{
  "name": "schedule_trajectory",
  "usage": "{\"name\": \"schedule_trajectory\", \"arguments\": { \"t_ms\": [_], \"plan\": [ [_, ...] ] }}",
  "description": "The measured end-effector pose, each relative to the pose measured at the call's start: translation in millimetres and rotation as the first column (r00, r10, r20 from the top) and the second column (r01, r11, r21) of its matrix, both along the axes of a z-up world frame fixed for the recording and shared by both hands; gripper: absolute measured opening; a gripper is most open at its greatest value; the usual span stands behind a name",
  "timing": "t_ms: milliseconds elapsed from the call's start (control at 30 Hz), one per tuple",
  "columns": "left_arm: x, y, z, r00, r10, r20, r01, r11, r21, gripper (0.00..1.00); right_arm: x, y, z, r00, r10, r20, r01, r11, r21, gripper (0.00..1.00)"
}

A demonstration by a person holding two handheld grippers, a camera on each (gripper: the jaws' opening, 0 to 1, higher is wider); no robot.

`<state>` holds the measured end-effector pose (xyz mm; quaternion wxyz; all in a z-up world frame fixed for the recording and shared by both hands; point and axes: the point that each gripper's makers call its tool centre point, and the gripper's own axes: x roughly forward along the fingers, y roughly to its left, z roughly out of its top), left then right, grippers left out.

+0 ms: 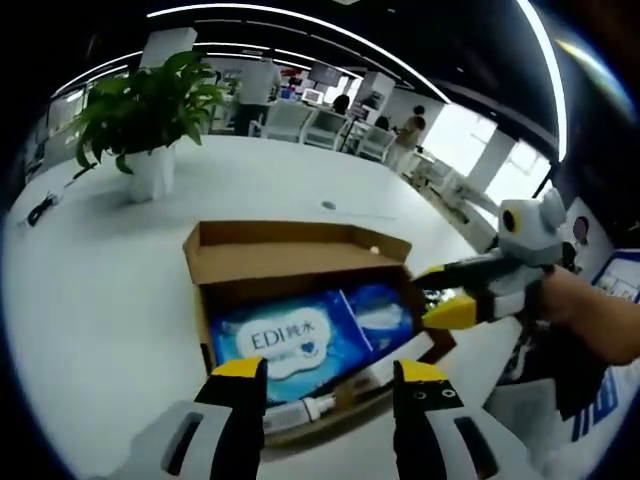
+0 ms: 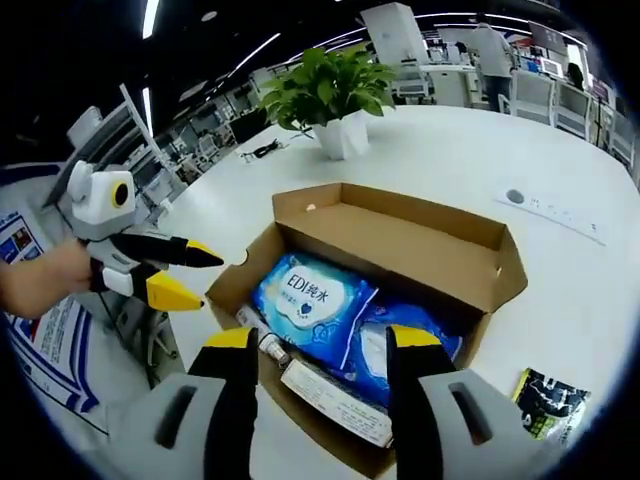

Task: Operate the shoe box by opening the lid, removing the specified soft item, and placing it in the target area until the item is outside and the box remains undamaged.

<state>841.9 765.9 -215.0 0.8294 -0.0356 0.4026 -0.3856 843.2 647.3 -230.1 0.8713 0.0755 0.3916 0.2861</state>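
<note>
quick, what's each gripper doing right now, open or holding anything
Left gripper: open, holding nothing, just short of the open box.
Right gripper: open, holding nothing, over the blue wipes pack.

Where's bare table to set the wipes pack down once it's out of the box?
Bare white table lies between the open cardboard box and the potted plant, and beyond the box's raised flap toward a small grey disc. In the right gripper view, a dark packet lies beside the box. Inside is crowded: blue wipes pack, second blue pack, tube.
</note>
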Motion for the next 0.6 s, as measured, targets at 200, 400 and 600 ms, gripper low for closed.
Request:
{"name": "schedule_trajectory", "arguments": {
  "t_ms": [200,400,600],
  "plan": [
    [3.1,4.2,-5.1,1.0,0.001,-0.012,-0.002,1.0,-0.004,0.51,8.0,6.4,-14.7,1.0,0.006,-0.022,-0.006,1.0,-0.012,0.46],
    [8.1,5.2,-9.7,1.0,-0.004,-0.022,0.003,1.0,-0.013,0.5,11.8,15.3,-24.4,0.999,0.012,-0.038,-0.013,1.0,-0.014,0.44],
    [11.7,4.1,-10.9,0.999,-0.007,-0.032,0.006,1.0,-0.029,0.5,22.1,20.6,-35.4,0.999,0.019,-0.05,-0.02,1.0,-0.016,0.42]
  ]
}}
